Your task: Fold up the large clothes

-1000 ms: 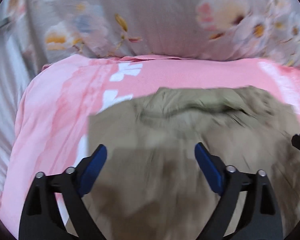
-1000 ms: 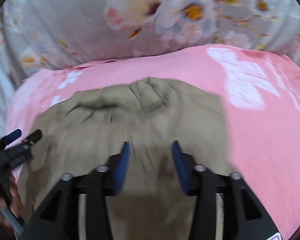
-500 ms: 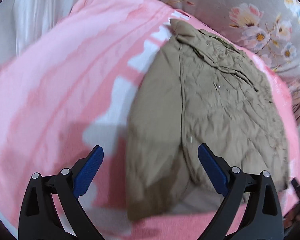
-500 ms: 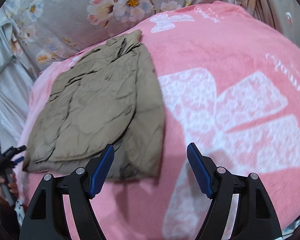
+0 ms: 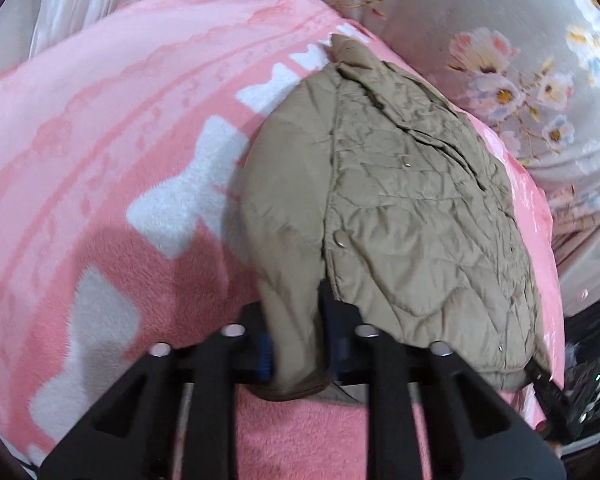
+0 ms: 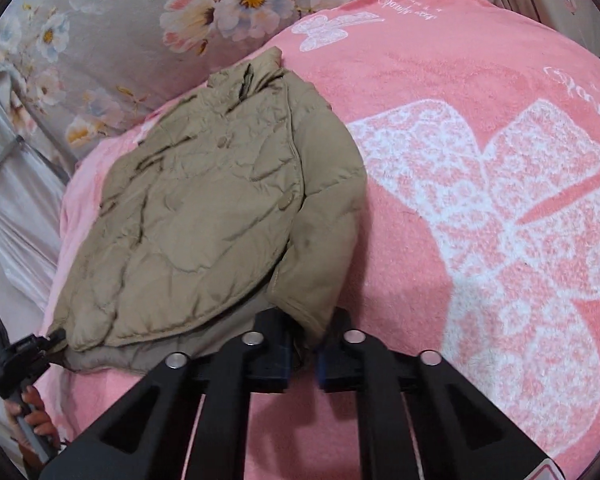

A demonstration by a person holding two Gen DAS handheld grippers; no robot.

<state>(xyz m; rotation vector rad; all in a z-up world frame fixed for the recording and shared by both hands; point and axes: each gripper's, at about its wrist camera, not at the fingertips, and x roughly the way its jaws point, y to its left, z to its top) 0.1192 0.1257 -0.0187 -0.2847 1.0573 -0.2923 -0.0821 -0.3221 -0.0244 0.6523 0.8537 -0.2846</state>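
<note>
Both grippers have just closed on the sleeve cuffs at the near edge of the quilted khaki jacket [image 5: 412, 208], which half a second ago sat between open jaws. The left gripper [image 5: 296, 344] clenches the left cuff; the right gripper [image 6: 304, 344] pinches the right cuff, seemingly firmly. The sleeves look ready for folding inward. The jacket lies flat on the pink fleece blanket [image 6: 480, 200], collar far.

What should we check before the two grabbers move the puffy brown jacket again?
1. Left gripper pinching the left sleeve cuff: ok; jaws just closed on it.
2. Right gripper pinching the right sleeve cuff: ok; just closed too.
3. Quilted tan jacket lying flat, front up, on the pink blanket: ok.
4. Both sleeves lying alongside the body: ok.
5. Grip catches the sleeve only, not the blanket: cannot tell.
6. Snaps fastened: cannot tell.
</note>
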